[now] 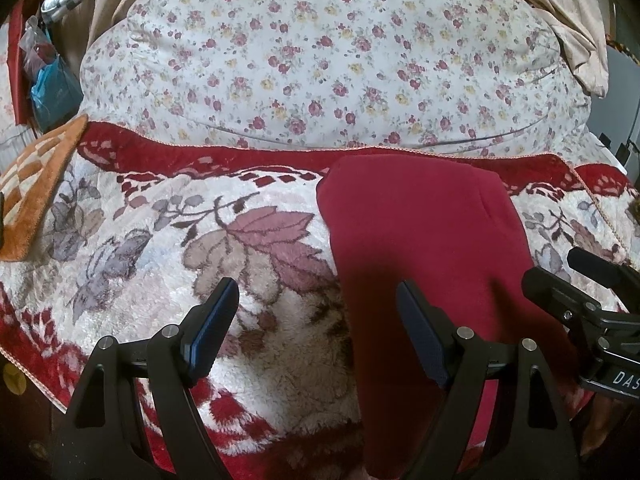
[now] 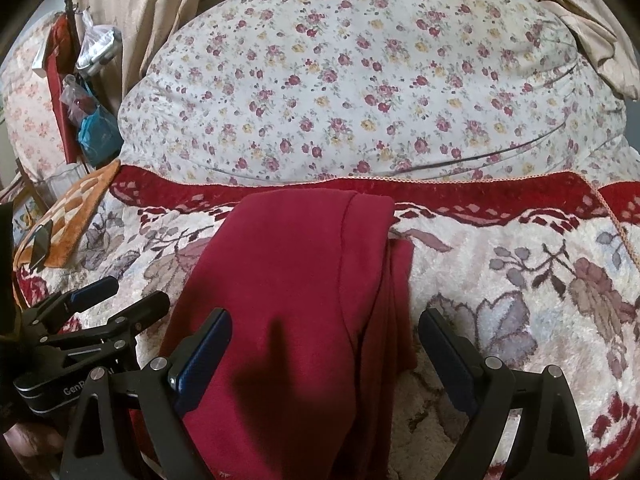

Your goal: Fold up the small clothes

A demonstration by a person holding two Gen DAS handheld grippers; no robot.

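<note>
A folded dark red garment (image 1: 424, 248) is lying on a plush floral blanket (image 1: 152, 248) covering a bed, its far end nearly touching the blanket's red far border. The left gripper (image 1: 316, 320) is hovering wide open over the garment's left edge, holding nothing. The right gripper (image 2: 326, 348) is hovering wide open over its right edge, also holding nothing. Behind the blanket, a rose-print quilt (image 2: 360, 80) is lying bunched up. An orange checked cloth (image 1: 36, 184) is sitting at the blanket's far left corner.

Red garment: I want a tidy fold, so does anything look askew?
Slightly. On the red garment, a lower layer sticks out past the top layer's right edge, so the edges aren't aligned. Both hand-held grippers are open, holding nothing.
</note>
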